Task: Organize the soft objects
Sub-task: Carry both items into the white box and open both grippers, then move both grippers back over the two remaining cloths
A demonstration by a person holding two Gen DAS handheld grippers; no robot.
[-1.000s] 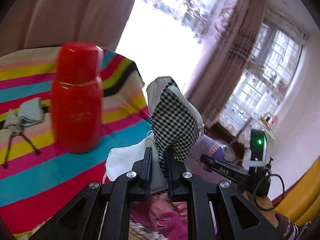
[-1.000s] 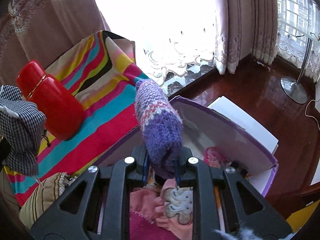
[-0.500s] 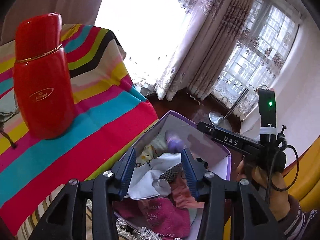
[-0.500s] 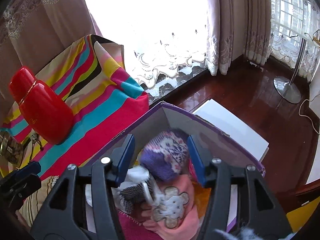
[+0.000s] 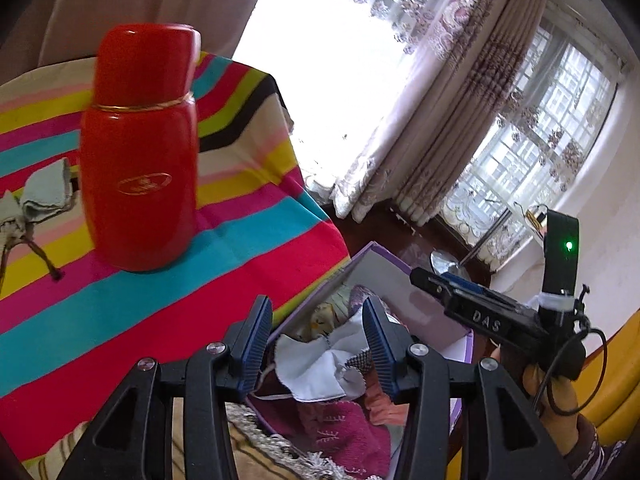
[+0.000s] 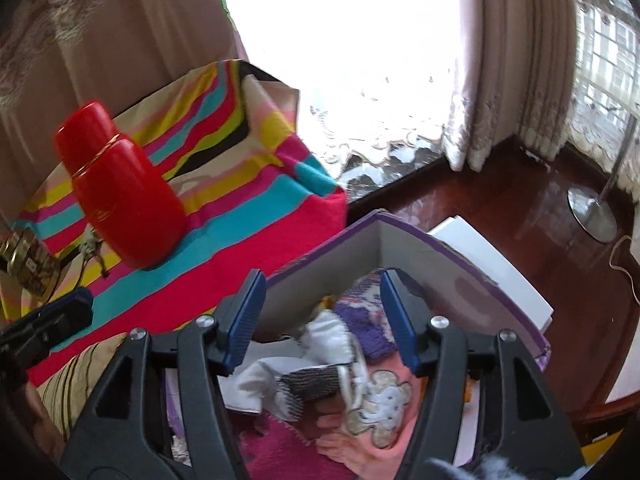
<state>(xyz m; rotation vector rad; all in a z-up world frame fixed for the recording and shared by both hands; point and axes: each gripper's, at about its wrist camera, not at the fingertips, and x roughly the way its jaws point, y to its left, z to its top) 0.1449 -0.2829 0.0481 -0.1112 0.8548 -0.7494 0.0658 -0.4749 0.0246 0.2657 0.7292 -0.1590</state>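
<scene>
My left gripper is open and empty above a purple box of soft things. A white and houndstooth cloth lies on top in the box, over a magenta towel. My right gripper is open and empty over the same box. In the right wrist view a purple knitted piece lies in the box beside the houndstooth cloth and a pink cloth with a flower patch. A small grey pouch with cords lies on the striped cloth at the left.
A red flask stands on the striped tablecloth; it also shows in the right wrist view. A striped cushion lies by the box. A lamp base stands on the dark wood floor. The other gripper's body shows at the right.
Both grippers opened and let go: the houndstooth cloth and the purple knitted piece dropped into the box. Since then both grippers have drawn back and swung slightly.
</scene>
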